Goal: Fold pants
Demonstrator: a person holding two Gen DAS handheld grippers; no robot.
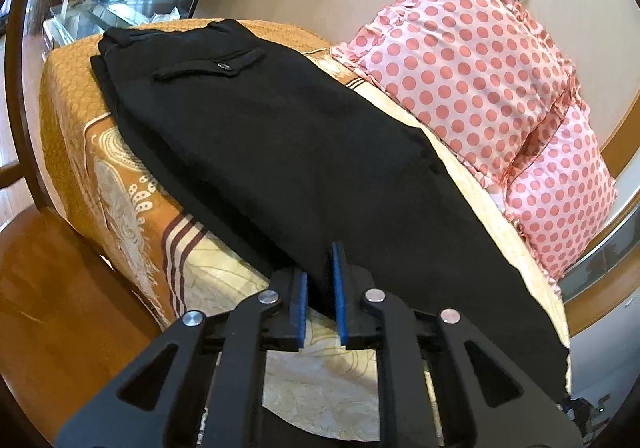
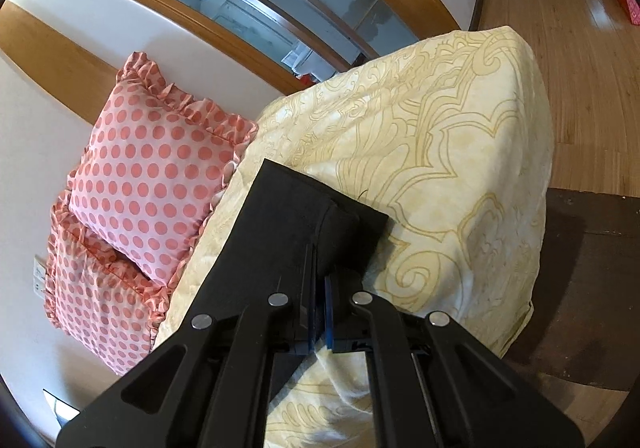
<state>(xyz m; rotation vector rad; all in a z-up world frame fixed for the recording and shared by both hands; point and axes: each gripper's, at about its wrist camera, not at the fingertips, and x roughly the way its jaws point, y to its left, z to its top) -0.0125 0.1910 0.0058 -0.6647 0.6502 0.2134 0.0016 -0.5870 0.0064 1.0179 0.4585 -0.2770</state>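
Note:
Black pants lie lengthwise on the bed, waistband and a back pocket at the far end, folded leg on leg. My left gripper has its blue pads around the near edge of the pants at mid-leg, with a small gap between the pads. In the right wrist view the leg end of the pants lies on the cream bedcover, and my right gripper is shut on a raised fold of it.
The bed has a cream patterned cover, orange at the far end. Two pink polka-dot pillows lean on the wall beside the pants, also in the right wrist view. Wooden floor surrounds the bed.

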